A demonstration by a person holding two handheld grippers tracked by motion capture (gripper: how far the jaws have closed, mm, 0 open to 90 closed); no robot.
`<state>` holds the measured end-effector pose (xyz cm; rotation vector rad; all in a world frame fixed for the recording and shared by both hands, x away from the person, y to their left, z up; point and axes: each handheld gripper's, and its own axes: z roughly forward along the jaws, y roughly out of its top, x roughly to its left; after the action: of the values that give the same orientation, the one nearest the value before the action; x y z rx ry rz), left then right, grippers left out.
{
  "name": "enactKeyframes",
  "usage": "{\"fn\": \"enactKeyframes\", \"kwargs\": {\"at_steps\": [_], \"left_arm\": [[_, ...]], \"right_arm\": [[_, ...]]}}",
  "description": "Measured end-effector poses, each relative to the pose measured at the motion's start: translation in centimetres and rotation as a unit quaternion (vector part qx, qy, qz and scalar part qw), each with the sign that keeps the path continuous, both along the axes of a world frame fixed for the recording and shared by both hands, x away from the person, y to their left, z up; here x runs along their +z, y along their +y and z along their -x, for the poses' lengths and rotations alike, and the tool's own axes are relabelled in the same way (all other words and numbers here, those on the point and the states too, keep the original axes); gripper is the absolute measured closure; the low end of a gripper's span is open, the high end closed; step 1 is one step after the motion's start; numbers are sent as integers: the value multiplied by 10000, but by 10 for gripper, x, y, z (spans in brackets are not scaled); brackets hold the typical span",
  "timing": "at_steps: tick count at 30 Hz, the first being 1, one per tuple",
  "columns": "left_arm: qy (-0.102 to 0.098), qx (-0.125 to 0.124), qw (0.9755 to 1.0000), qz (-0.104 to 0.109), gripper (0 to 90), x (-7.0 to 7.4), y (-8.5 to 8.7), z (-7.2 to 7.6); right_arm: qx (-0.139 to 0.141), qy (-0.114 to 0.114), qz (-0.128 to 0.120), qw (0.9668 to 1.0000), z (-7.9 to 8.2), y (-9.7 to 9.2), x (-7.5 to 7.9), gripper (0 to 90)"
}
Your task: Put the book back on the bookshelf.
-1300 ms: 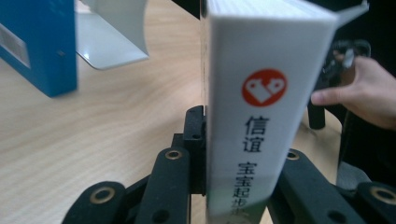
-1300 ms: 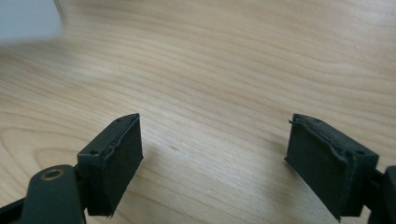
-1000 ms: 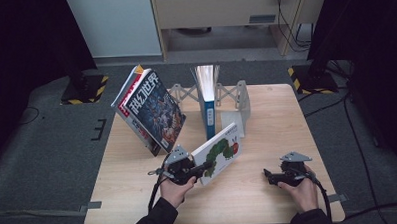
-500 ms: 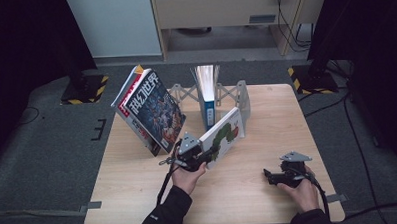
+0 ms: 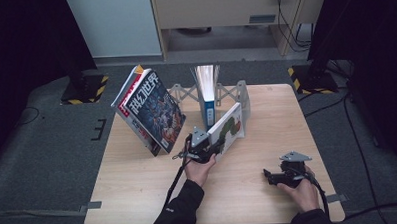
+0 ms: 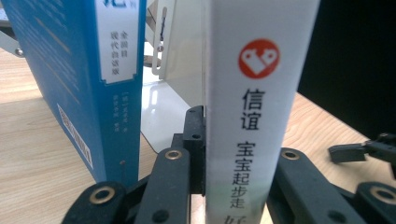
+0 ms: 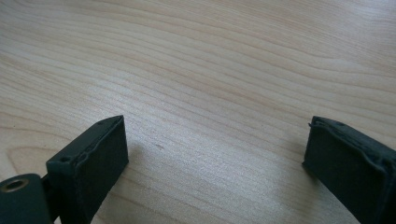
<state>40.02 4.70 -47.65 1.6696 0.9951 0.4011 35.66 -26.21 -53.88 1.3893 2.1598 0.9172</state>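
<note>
My left gripper (image 5: 209, 147) is shut on the spine of a white picture book (image 5: 228, 125) with a green caterpillar on its cover. It holds the book on edge, tilted, just right of the blue book (image 5: 208, 102) in the metal rack (image 5: 243, 96). In the left gripper view the white spine (image 6: 252, 116) with red logo stands between the jaws, the blue book (image 6: 79, 70) close on its left. My right gripper (image 5: 270, 176) rests on the table at the near right. Its jaws are open (image 7: 217, 154) over bare wood.
A large magazine (image 5: 154, 111) leans at the rack's left end. The wooden table (image 5: 139, 194) has free room along its near side and at the far right. The other gripper (image 6: 369, 149) shows at the right edge of the left gripper view.
My left gripper has carried the white book away from the person toward the rack, and the book now stands more upright beside the blue book. The right gripper has stayed still.
</note>
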Motion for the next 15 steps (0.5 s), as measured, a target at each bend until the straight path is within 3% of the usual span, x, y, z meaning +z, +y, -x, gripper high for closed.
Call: {"fn": "enactKeyframes", "kwargs": {"at_steps": [6, 15], "left_arm": [[-62, 179, 9994, -286, 746, -11, -13, -6], [-102, 361, 9991, -201, 745, -23, -21, -14]], "right_arm": [[-1, 1, 0, 10000, 0, 0, 0, 64], [-3, 0, 0, 10000, 0, 0, 0, 63]]}}
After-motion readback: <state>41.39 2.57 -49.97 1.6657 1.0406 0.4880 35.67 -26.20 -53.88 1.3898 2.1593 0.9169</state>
